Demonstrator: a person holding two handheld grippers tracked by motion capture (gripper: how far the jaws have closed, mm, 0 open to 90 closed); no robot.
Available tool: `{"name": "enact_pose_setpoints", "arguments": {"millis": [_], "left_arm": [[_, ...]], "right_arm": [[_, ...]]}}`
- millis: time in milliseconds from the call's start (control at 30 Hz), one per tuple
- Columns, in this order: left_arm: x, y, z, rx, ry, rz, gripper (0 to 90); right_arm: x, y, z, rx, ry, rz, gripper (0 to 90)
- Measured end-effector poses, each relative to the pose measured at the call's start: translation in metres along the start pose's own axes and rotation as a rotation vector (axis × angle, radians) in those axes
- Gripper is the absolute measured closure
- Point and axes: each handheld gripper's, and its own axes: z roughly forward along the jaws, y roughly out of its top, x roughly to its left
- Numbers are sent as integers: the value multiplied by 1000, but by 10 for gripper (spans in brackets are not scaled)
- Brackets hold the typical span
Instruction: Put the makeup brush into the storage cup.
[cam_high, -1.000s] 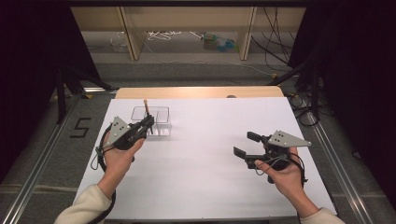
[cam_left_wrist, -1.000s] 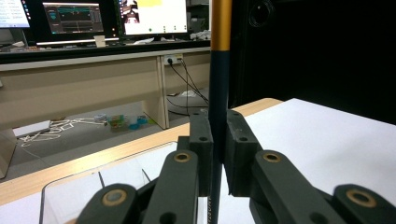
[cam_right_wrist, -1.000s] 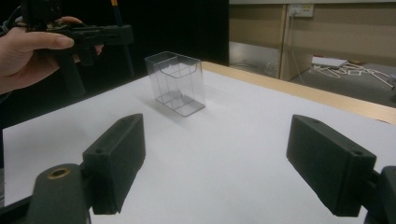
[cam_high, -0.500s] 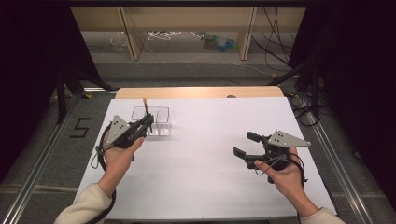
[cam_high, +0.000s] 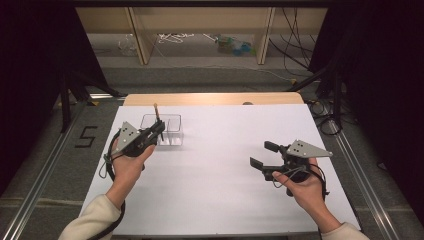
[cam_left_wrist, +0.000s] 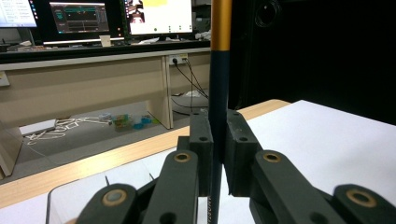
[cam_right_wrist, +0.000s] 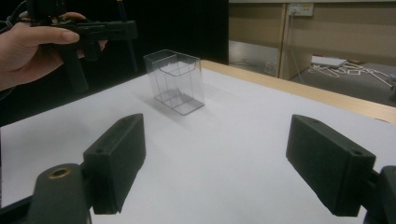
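I have the pencil (cam_left_wrist: 218, 93) clamped between the jaws of my left gripper (cam_high: 159, 131). In the left gripper view it stands upright in the narrow gap between the two pads, running from below them up past the top edge. The pads press on it from both sides, low on its length.

The pencil is a slim straight stick, dark blue-black along most of the shaft with a smooth yellow-orange band higher up. In the high view its pale upper end (cam_high: 156, 109) pokes above the gripper, right at the near left wall of the box (cam_high: 170, 131); I cannot tell whether its lower tip is inside the box or just beside it.

The box is clear hard plastic, rectangular and open-topped, with thin glossy walls and a divider inside. It stands upright on the white sheet covering the worktop (cam_high: 215, 150). The sheet is matte and smooth; a strip of light wood shows along the far edge beyond the box.

My right gripper (cam_high: 264, 155) sits well to the right of the box, low over the sheet. Its jaws are spread wide with nothing between them: two blocky, matte black pads, facing the box.
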Motion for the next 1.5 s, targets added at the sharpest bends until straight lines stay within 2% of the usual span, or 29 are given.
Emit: {"name": "enact_pose_setpoints", "arguments": {"millis": [300, 500, 600, 667, 867, 1500], "left_arm": [[3, 1, 4, -2, 9, -2, 827], [7, 2, 7, -6, 18, -2, 827], [9, 2, 8, -1, 22, -2, 827], [9, 2, 9, -7, 25, -6, 827], [13, 2, 11, -7, 36, 8, 827], [21, 2, 17, -3, 55, 8, 827]], "right_arm": [[0, -1, 1, -7, 3, 8, 206], [-1, -1, 1, -8, -2, -11, 206], [0, -1, 2, -8, 5, 7, 206], [0, -1, 0, 12, -9, -2, 206], [0, -1, 1, 7, -1, 1, 209], [0, -1, 2, 5, 2, 4, 211]]}}
